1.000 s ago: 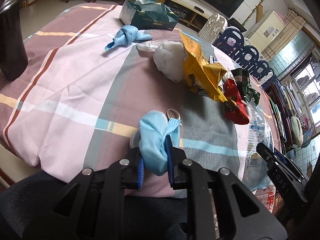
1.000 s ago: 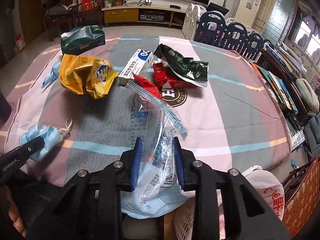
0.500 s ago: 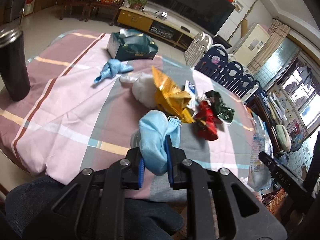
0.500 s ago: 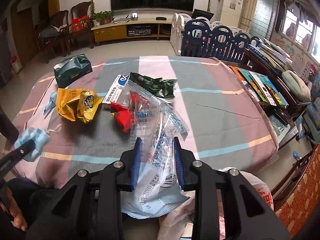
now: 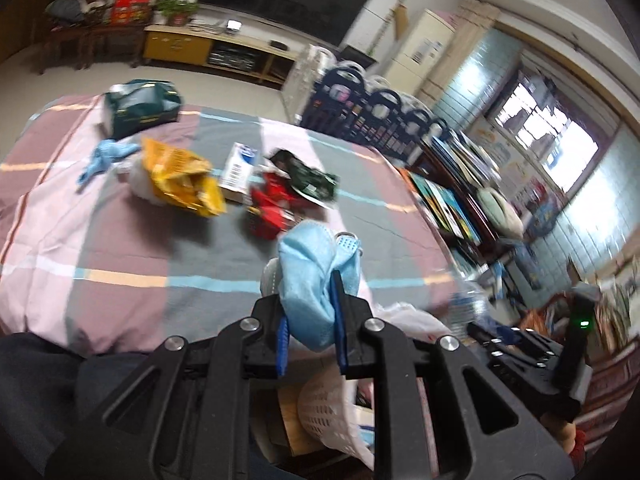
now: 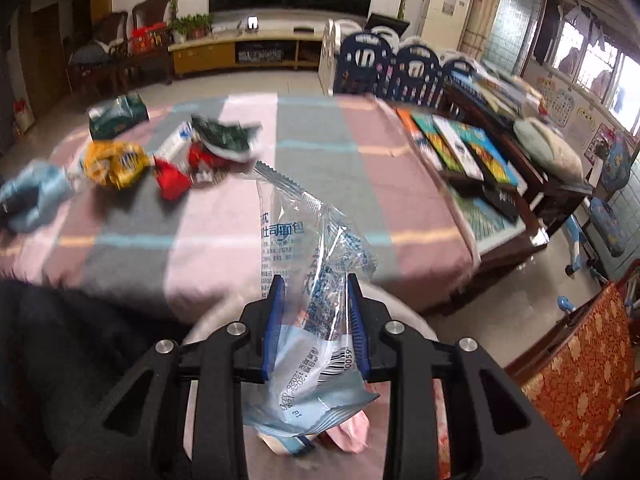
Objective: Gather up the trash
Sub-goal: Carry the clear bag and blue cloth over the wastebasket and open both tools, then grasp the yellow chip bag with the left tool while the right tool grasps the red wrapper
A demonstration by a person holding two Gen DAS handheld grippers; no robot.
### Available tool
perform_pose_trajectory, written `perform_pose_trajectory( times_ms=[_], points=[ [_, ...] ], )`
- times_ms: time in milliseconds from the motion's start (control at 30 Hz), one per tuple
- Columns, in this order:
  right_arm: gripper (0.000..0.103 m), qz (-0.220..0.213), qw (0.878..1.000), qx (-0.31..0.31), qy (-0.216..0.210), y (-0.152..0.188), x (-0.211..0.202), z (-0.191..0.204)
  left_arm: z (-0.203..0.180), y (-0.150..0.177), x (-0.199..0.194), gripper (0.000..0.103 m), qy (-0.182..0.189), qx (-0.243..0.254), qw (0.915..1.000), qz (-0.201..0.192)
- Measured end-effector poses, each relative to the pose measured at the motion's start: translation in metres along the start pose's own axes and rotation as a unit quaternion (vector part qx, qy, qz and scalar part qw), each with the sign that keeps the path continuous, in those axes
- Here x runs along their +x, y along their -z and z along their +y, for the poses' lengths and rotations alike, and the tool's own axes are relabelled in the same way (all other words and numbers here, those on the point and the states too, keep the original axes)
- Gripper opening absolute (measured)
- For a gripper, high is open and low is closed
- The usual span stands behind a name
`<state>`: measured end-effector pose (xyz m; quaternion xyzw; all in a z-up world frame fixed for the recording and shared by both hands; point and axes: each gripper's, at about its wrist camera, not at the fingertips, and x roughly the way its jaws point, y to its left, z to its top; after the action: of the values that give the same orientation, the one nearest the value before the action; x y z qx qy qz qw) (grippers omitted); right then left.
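My left claw (image 5: 308, 334) clamps a crumpled blue face mask (image 5: 310, 276), my right claw (image 6: 316, 324) a clear bread wrapper (image 6: 308, 276); next, release both over the white basket (image 5: 328, 412).

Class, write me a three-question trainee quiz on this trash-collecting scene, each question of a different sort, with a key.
1. True or false: the left gripper is shut on a blue face mask.
2. What does the right gripper hold? A) yellow snack bag B) clear plastic wrapper C) tissue pack
3. Fill in: the yellow snack bag lies on the ____.

Key: 1 true; 2 B, the clear plastic wrapper; 3 table.
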<state>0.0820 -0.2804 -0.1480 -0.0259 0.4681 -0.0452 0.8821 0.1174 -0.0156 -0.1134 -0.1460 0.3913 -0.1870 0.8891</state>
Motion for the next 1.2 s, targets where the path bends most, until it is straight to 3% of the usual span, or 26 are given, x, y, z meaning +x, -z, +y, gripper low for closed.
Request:
perform_pose_trajectory(
  times_ms=[100, 200, 267, 333, 433, 533, 667, 733, 800, 1100, 1200],
  points=[
    [0.033, 0.080, 0.997, 0.010, -0.003, 0.032, 0.027, -0.012, -0.040, 0.018, 0.014, 0.019, 0.021, 0.049, 0.9980, 0.033],
    [0.053, 0.114, 0.992, 0.037, 0.025, 0.046, 0.038, -0.025, -0.076, 0.035, 0.025, 0.019, 0.040, 0.097, 0.9928, 0.058],
    [0.068, 0.106, 0.990, 0.092, 0.015, 0.045, 0.033, -0.045, -0.096, 0.044, 0.031, 0.019, 0.048, 0.126, 0.9882, 0.072],
    [0.071, 0.086, 0.983, 0.161, 0.000, 0.040, 0.021, -0.072, -0.107, 0.051, 0.037, 0.019, 0.062, 0.138, 0.9844, 0.090],
    [0.072, 0.054, 0.972, 0.230, 0.009, 0.034, 0.006, -0.104, -0.119, 0.064, 0.053, 0.019, 0.094, 0.143, 0.9765, 0.130],
    [0.072, 0.034, 0.965, 0.259, 0.026, 0.029, -0.004, -0.124, -0.132, 0.080, 0.073, 0.019, 0.106, 0.166, 0.9675, 0.159],
    [0.072, 0.026, 0.963, 0.267, 0.028, 0.031, -0.008, -0.134, -0.142, 0.093, 0.085, 0.025, 0.091, 0.195, 0.9608, 0.174],
    [0.072, 0.026, 0.963, 0.266, 0.028, 0.031, -0.006, -0.133, -0.142, 0.093, 0.083, 0.044, 0.090, 0.200, 0.9610, 0.168],
    [0.072, 0.030, 0.964, 0.263, 0.023, 0.031, -0.002, -0.130, -0.139, 0.089, 0.078, 0.055, 0.089, 0.199, 0.9635, 0.156],
    [0.072, 0.030, 0.969, 0.243, 0.020, 0.025, 0.003, -0.110, -0.117, 0.076, 0.076, 0.063, 0.072, 0.164, 0.9733, 0.144],
    [0.072, 0.026, 0.972, 0.232, 0.027, 0.019, 0.003, -0.104, -0.093, 0.056, 0.073, 0.063, 0.031, 0.145, 0.9829, 0.109]
  ],
)
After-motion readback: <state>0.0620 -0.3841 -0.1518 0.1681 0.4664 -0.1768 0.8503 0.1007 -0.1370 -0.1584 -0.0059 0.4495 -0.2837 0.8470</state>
